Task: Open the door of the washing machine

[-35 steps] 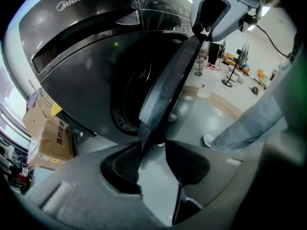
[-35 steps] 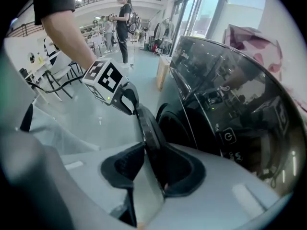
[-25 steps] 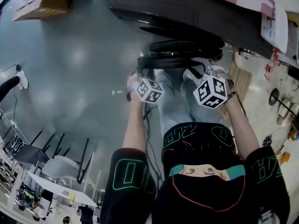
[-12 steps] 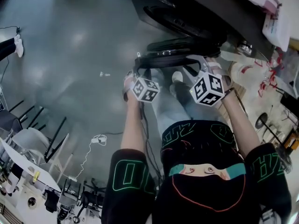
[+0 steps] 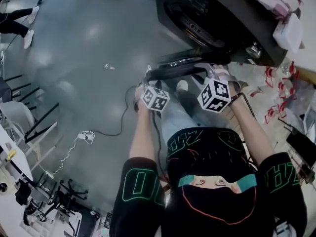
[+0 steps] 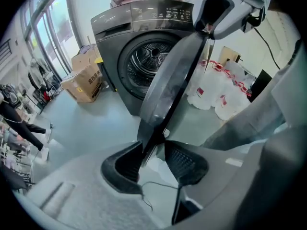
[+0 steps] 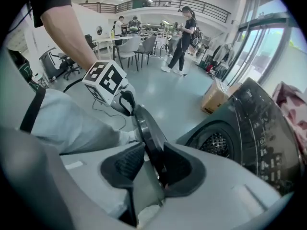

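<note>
The dark grey washing machine (image 5: pixel 217 19) stands at the top right of the head view, its drum opening (image 6: pixel 152 57) uncovered. Its round door (image 5: pixel 185 67) is swung out and shows edge-on between both hands. The door's rim (image 6: pixel 165 92) runs between the pads of my left gripper (image 6: pixel 153 158), which is shut on it. My right gripper (image 7: pixel 152 163) is shut on the rim (image 7: pixel 145 128) at the far side. From the left gripper view the right gripper (image 6: pixel 229 8) shows at the door's top. The left gripper's marker cube (image 7: pixel 106 80) shows in the right gripper view.
Cardboard boxes (image 6: pixel 82 81) stand left of the machine and white bags (image 6: pixel 217 96) right of it. A cable (image 5: pixel 94 135) lies on the grey floor. Chairs (image 5: pixel 22 120) and tables are at the left. People (image 7: pixel 181 36) stand far behind. My legs (image 5: pixel 175 115) are under the door.
Both grippers have swung sideways with the door in them, and the door stands farther out from the machine. The machine's front has shifted to the upper right of the head view.
</note>
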A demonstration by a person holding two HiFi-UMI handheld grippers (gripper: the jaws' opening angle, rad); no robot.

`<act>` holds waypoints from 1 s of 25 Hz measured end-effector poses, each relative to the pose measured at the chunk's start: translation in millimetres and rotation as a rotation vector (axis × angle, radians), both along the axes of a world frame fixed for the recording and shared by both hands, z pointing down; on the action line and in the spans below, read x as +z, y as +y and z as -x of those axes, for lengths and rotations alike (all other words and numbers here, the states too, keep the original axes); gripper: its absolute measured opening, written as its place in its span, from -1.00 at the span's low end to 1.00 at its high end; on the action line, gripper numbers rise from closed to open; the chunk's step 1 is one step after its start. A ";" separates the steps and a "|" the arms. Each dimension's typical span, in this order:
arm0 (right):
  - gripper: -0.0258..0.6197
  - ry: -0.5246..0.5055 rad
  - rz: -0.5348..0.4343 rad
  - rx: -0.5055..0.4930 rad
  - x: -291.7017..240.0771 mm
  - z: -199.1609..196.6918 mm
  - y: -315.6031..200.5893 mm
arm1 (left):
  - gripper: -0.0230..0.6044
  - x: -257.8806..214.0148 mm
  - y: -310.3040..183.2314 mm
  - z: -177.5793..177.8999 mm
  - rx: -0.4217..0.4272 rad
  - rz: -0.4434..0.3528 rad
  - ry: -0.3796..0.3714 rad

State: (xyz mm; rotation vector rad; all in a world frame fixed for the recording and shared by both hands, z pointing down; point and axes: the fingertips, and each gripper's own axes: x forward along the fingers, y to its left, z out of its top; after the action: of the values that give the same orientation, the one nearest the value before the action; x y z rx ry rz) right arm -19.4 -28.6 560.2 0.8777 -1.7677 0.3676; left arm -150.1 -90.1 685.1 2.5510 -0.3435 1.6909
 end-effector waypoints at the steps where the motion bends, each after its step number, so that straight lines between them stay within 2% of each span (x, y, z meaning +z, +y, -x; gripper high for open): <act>1: -0.52 0.003 0.000 -0.018 0.1 1.6 4.1 | -0.43 0.2 6.2 2.8 -0.015 -0.001 -0.001; 12: -0.52 0.028 -0.020 -0.150 -0.2 11.2 44.4 | -0.42 1.6 69.5 20.8 -0.202 0.005 -0.008; 22: -0.49 0.058 -0.097 -0.289 1.3 21.3 94.8 | -0.43 0.6 149.9 36.0 -0.387 -0.047 0.099; 25: -0.49 0.069 -0.114 -0.299 2.0 19.3 113.0 | -0.43 0.9 177.2 34.7 -0.435 -0.052 0.121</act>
State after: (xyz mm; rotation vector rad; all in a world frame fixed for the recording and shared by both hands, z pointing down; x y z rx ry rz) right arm -38.7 84.4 562.2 0.6822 -1.8360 0.0417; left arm -184.8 87.1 686.0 2.3660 -0.8684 1.3789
